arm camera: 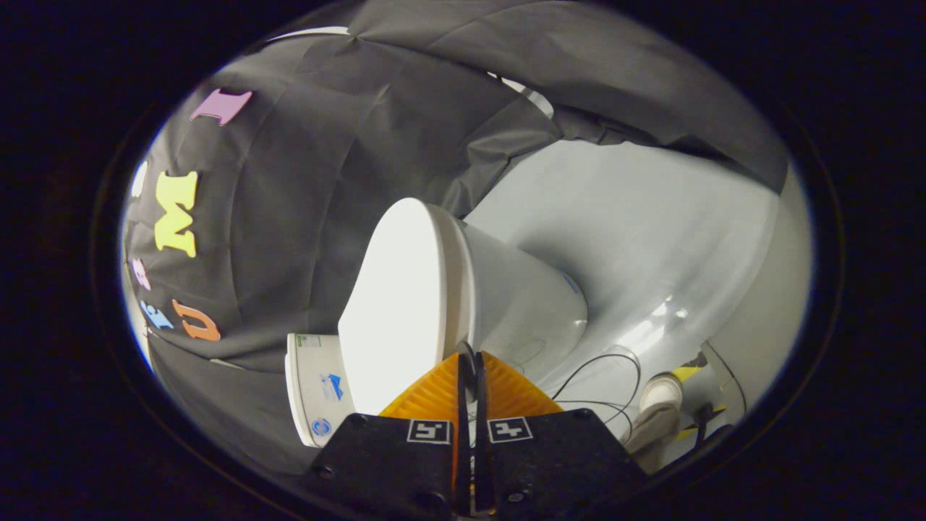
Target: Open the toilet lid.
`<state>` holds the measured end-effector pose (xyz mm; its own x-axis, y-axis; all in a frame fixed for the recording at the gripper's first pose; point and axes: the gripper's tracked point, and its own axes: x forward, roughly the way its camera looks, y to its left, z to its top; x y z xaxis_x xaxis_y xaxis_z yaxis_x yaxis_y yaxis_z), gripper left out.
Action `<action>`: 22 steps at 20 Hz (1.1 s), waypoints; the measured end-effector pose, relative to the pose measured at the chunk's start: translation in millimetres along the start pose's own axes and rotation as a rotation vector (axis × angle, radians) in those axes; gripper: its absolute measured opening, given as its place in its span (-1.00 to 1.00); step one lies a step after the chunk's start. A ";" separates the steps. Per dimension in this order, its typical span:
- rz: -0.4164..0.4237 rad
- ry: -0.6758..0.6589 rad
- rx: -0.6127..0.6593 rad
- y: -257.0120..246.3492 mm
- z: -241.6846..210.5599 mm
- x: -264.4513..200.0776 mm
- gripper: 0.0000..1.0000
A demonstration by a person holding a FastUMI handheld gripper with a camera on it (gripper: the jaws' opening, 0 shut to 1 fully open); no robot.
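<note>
The view is rolled sideways. A white toilet stands just ahead of the fingers, its lid (398,304) lying down flat against the seat and bowl (521,304). The tank (311,391) with its stickers sits behind the lid, beside the fingers. My gripper (470,359) is shut, the two fingers pressed together with only a thin slit between them. Its tips sit right at the lid's rim, where the lid meets the bowl. Nothing shows between the fingers, and I cannot tell whether the tips touch the rim.
Pale grey floor (651,217) spreads beyond the bowl. Thin black cables (608,376) loop across it near the toilet's base. A white round object (662,391), a grey shape and yellow tape (687,373) lie beside the cables. Black cloth wall (304,181) hangs behind the toilet.
</note>
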<state>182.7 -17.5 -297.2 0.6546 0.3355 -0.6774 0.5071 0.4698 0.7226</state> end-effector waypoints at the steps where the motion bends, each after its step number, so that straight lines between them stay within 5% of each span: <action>1: -0.002 -0.007 0.004 2.2 1.2 -0.6 -0.88; 22: 0.057 -0.103 -0.201 121.6 -4.1 -72.8 -0.89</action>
<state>194.5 18.6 -160.5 0.7383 0.2855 -0.6111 0.3523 0.6093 0.7103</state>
